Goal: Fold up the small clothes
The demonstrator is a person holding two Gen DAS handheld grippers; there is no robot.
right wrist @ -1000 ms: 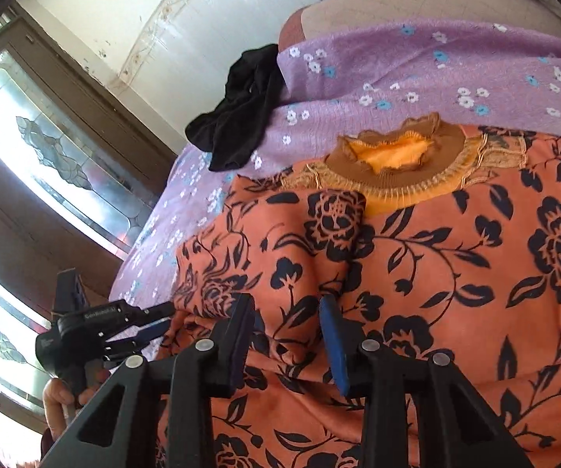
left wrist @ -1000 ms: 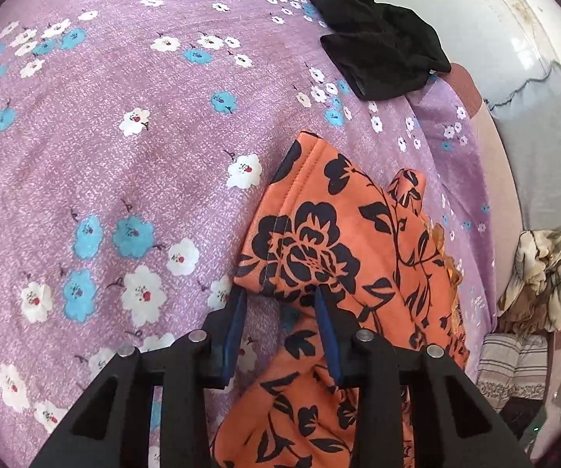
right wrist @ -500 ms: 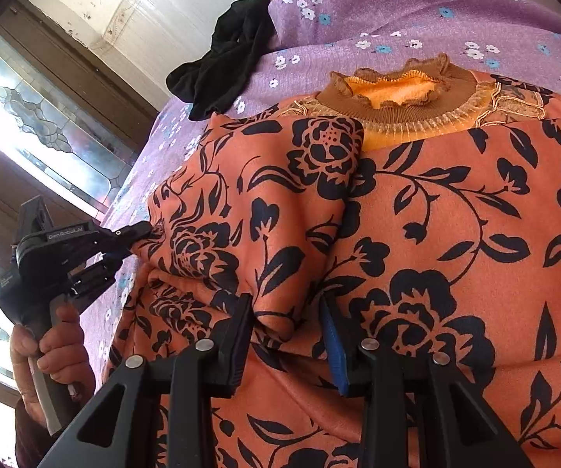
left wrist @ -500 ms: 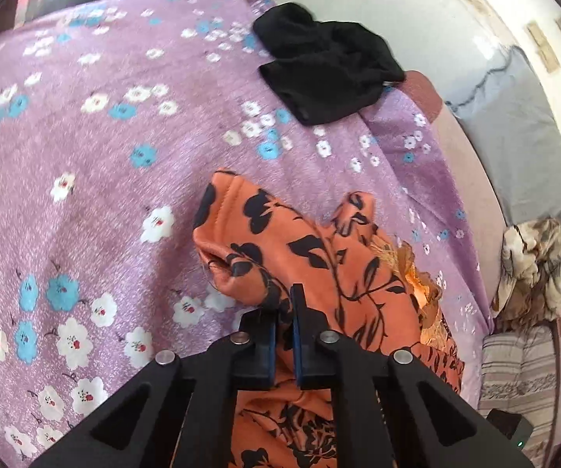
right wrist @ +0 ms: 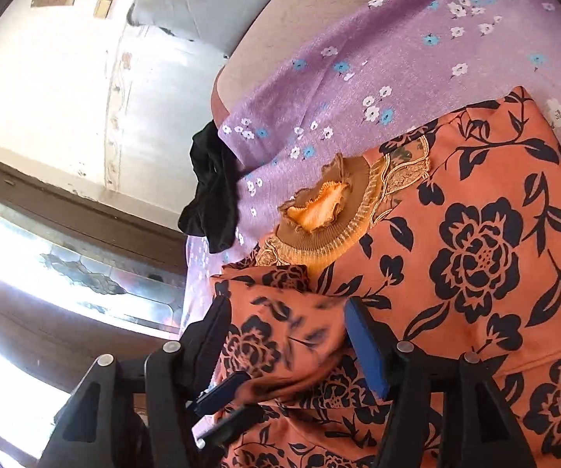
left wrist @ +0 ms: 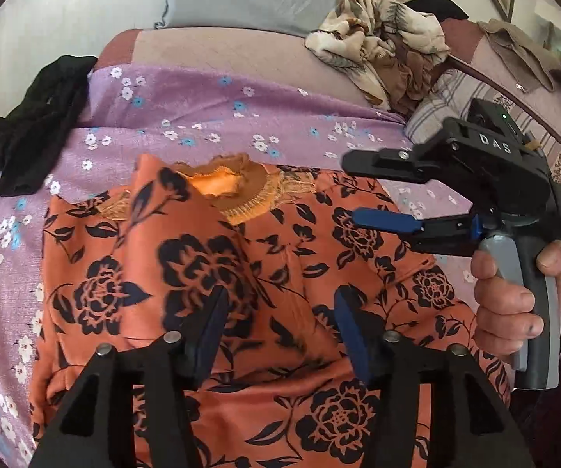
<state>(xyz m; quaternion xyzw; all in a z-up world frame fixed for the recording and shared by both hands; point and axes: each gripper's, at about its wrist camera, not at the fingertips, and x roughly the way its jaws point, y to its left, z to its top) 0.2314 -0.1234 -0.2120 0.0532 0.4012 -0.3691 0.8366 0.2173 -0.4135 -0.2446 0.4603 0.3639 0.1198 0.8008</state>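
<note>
at nine o'clock in the left wrist view a black garment [left wrist: 34, 124] lies crumpled on the purple flowered bedspread [left wrist: 210, 117], apparently not yet folded. at the centre the orange floral top [left wrist: 187, 273] lies spread on the bedspread, its collar [left wrist: 237, 191] toward twelve o'clock. one side, seemingly the sleeve [left wrist: 163, 210], is already laid over the body from about ten o'clock, so the first fold looks done. the left gripper [left wrist: 276, 327], at six o'clock, hovers over that flap with its fingers wide and nothing between them. at three o'clock the right gripper [left wrist: 362, 187] hangs above the top's other side, fingers wide and empty. that side, the bottom hem and any final halving still look to be left, as does the heap of clothes [left wrist: 378, 50] at one o'clock.
</note>
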